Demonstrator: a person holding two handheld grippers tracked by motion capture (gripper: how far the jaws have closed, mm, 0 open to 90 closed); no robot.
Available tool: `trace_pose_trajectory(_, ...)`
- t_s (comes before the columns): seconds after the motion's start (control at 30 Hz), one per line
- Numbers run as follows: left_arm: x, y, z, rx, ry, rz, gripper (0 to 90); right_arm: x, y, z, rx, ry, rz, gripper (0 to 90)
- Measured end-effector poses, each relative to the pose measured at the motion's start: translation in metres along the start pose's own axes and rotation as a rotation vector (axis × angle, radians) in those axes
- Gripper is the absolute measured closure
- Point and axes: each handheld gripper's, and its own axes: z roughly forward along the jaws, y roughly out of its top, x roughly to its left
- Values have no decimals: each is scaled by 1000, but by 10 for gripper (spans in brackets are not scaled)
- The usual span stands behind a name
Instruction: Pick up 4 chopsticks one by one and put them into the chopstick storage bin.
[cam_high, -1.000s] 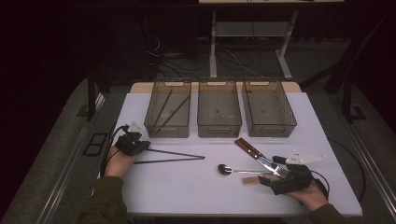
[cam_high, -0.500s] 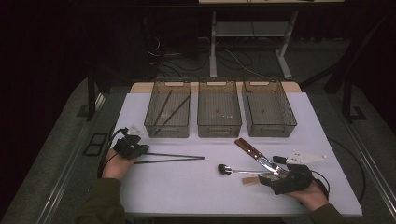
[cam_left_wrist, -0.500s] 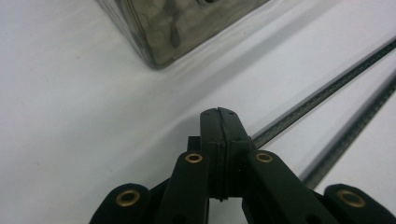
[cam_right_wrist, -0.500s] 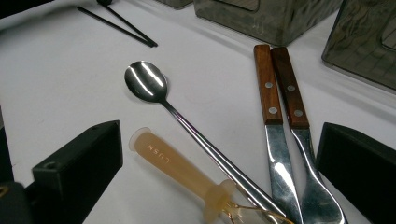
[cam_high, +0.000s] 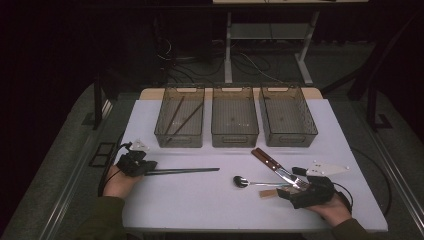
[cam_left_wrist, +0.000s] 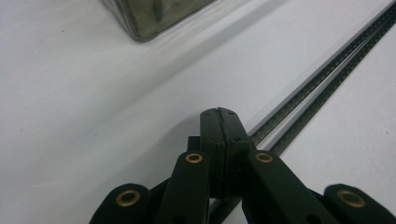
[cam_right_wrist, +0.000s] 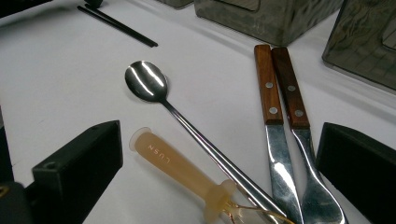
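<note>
White table (cam_high: 165, 210) is the biggest thing here, and I'll place everything off the middle bin (cam_high: 235, 123). That bin sits in a row of three along the far edge: a left bin (cam_high: 179, 125) with a couple of dark sticks in it, and a right bin (cam_high: 287, 121). The bins stand close together with only narrow gaps between them. In front of the middle bin there's a wide bare stretch of tabletop, plenty of room to move around.

Chopsticks (cam_high: 185, 171) lie flat, in front of the middle bin and off to its left, the pair side by side and pointing across the table. The left gripper (cam_high: 147, 168) is at their outer end, close to the table's left edge; its jaws are pressed together, and in the left gripper view the chopsticks (cam_left_wrist: 322, 77) run just past the right side of the closed tips, not between them.

To the front right of the middle bin: two wooden-handled pieces of cutlery (cam_right_wrist: 280, 88), a long spoon (cam_right_wrist: 144, 81) and a small pale plastic-handled tool (cam_right_wrist: 177, 168), bunched up and overlapping at one end. The right gripper (cam_high: 300, 186) sits over that bunch near the front edge, jaws spread wide either side, pinching nothing.
</note>
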Motion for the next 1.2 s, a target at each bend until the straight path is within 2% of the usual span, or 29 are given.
trace_pose_trajectory(0.7,-9,-16,-11,-7,-20,-8,899,0,0,0,0,0,3,5)
trace_pose_trajectory(1.2,-26,-29,-22,4,-51,22,899,0,0,0,3,-2,1,5)
